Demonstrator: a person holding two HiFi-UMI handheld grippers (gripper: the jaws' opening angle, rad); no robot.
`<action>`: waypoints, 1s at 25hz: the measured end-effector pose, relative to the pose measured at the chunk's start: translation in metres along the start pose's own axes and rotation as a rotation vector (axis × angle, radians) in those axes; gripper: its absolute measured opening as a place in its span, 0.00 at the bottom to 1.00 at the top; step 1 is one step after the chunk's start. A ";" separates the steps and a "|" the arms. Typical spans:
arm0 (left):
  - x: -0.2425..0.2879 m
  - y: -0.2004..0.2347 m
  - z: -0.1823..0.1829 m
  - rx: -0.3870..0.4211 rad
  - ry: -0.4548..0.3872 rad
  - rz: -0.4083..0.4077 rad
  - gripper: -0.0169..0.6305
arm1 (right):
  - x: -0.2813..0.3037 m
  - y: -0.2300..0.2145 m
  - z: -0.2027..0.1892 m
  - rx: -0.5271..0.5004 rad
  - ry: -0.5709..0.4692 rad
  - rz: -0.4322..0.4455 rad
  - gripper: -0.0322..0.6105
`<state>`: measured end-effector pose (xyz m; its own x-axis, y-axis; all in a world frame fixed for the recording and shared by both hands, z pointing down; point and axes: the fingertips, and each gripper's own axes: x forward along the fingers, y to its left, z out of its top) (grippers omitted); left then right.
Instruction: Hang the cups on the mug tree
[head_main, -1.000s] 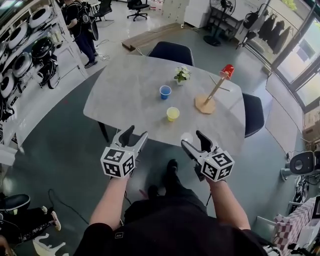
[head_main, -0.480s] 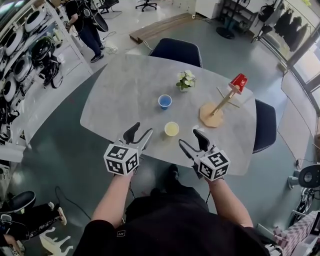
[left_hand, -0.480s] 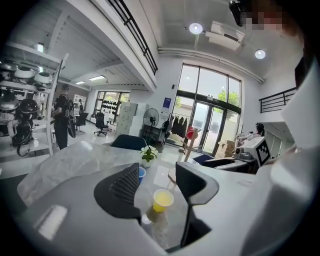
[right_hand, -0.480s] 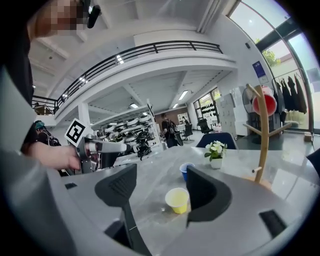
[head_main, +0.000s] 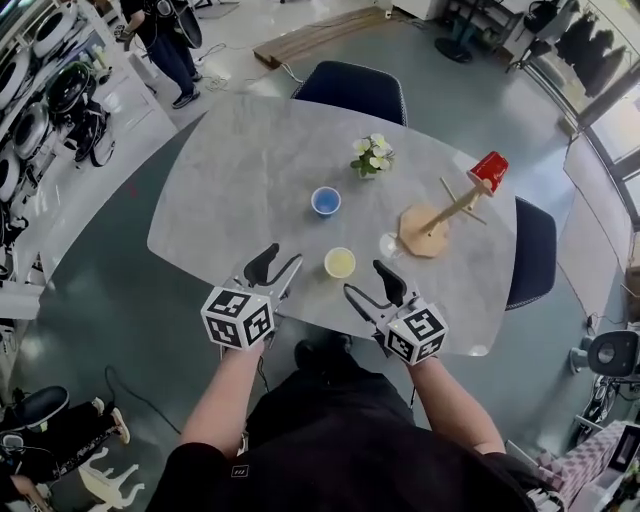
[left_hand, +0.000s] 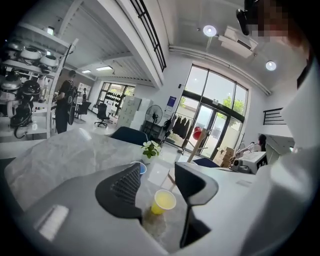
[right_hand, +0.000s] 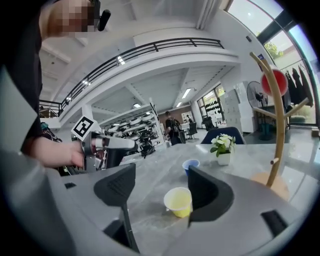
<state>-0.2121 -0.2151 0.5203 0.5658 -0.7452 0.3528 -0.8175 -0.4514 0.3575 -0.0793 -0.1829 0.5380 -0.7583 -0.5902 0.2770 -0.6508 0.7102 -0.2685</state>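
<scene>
A yellow cup (head_main: 340, 262) stands upright near the table's front edge, with a blue cup (head_main: 325, 200) behind it. The wooden mug tree (head_main: 425, 230) stands at the right, and a red cup (head_main: 489, 168) hangs on its top peg. My left gripper (head_main: 275, 265) is open just left of the yellow cup; its jaws have just been closing a little, with nothing between them. My right gripper (head_main: 368, 285) is open just right of the cup, also empty. In the left gripper view the yellow cup (left_hand: 162, 201) lies ahead beyond the jaws. In the right gripper view the yellow cup (right_hand: 178, 201) sits close by the right jaw.
A small potted plant (head_main: 372, 155) stands behind the blue cup. Dark chairs (head_main: 350, 85) sit at the far and right sides of the grey marble table (head_main: 230, 190). Racks of gear (head_main: 50, 90) line the left wall, where a person (head_main: 160, 40) stands.
Both grippers have come forward and down to the table's front edge, and now flank the yellow cup. The cups and the mug tree have not moved.
</scene>
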 end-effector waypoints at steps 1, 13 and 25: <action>-0.001 0.003 -0.004 0.000 0.008 -0.006 0.37 | 0.003 -0.001 -0.005 -0.003 0.010 -0.013 0.52; 0.007 0.027 -0.051 0.006 0.021 -0.043 0.36 | 0.048 -0.012 -0.085 -0.079 0.173 -0.081 0.54; 0.018 0.032 -0.064 0.004 0.043 -0.079 0.36 | 0.087 -0.049 -0.122 -0.095 0.218 -0.136 0.54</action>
<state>-0.2211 -0.2107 0.5935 0.6328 -0.6854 0.3603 -0.7703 -0.5103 0.3823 -0.1090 -0.2220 0.6877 -0.6312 -0.5936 0.4992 -0.7321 0.6686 -0.1306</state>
